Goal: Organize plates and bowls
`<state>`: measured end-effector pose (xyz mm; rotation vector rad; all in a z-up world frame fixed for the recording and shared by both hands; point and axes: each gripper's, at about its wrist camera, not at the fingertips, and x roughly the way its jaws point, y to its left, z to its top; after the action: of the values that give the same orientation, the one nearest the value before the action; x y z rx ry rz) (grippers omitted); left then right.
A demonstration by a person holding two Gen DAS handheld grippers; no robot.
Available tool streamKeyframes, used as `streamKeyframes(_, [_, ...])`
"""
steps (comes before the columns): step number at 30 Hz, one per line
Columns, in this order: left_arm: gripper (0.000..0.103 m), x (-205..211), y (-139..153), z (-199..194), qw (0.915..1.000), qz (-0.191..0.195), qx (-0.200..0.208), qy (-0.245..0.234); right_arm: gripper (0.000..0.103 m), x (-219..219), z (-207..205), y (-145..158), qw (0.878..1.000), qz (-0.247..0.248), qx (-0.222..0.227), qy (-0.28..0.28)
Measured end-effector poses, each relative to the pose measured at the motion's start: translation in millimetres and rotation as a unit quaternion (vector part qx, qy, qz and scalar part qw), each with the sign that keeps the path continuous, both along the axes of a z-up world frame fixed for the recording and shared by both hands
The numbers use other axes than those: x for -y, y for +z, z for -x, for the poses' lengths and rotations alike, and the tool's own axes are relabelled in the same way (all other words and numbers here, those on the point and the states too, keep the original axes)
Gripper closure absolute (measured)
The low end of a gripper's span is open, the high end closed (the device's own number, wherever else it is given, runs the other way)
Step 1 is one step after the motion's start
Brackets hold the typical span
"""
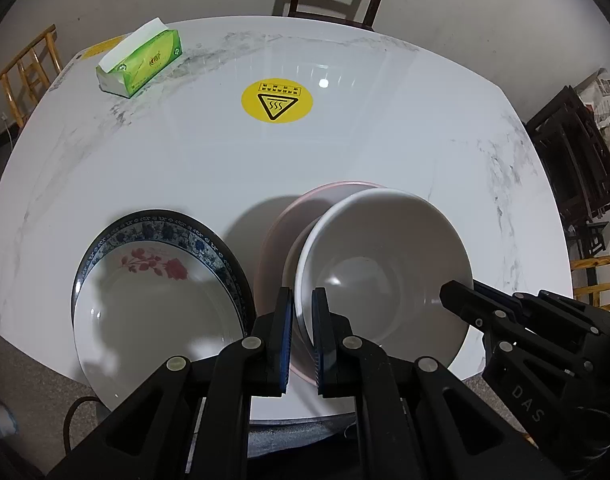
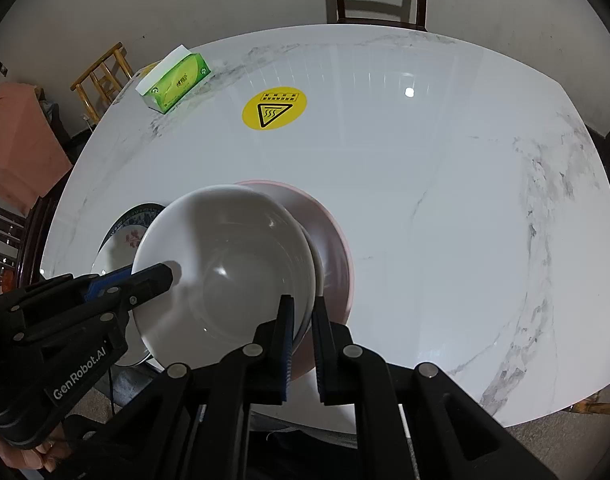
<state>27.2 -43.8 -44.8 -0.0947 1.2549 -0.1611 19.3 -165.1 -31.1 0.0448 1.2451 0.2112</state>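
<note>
The left gripper (image 1: 303,340) is clamped on the near left rim of a white bowl (image 1: 385,264), and the right gripper (image 2: 303,344) is clamped on the bowl's near right rim, so both hands carry it together. The bowl hangs tilted just above a pink bowl (image 1: 281,220), which sits on the white marble tabletop (image 1: 185,160) directly beneath and slightly beyond it. The white bowl is empty, and so is the little of the pink one that shows. The likely next move is straight down, nesting white into pink. Left of the bowls, close by, lies a stack of plates: a white rose-patterned plate (image 1: 153,300) on a blue-bordered plate (image 1: 177,228). Farther off, a yellow heat-warning sticker (image 1: 277,100) marks the tabletop's centre, and a green tissue box (image 1: 141,62) rests at the far left.
</note>
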Motion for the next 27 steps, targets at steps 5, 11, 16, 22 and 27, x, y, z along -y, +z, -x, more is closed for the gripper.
streamKeyframes(5, [0.096, 0, -1, 0, 1.0, 0.0, -0.001, 0.001, 0.094, -1, -3, -2, 1.0, -0.002, -0.004, -0.002])
streamKeyframes(11, [0.096, 1, -7, -2, 1.0, -0.001, -0.005, 0.001, 0.094, 0, -8, -8, 1.0, -0.003, -0.01, -0.004])
streamKeyframes(16, [0.096, 1, -13, -6, 1.0, -0.001, -0.008, 0.0, 0.093, 1, -9, -12, 1.0, -0.004, -0.014, -0.005])
streamKeyframes(22, [0.096, 0, -18, -8, 0.9999, 0.003, -0.012, -0.001, 0.092, -1, -9, -17, 1.0, -0.005, -0.019, -0.003])
streamKeyframes(27, [0.096, 0, -21, -8, 0.9999, 0.003, -0.011, -0.002, 0.091, -1, -9, -19, 1.0, -0.005, -0.023, -0.002])
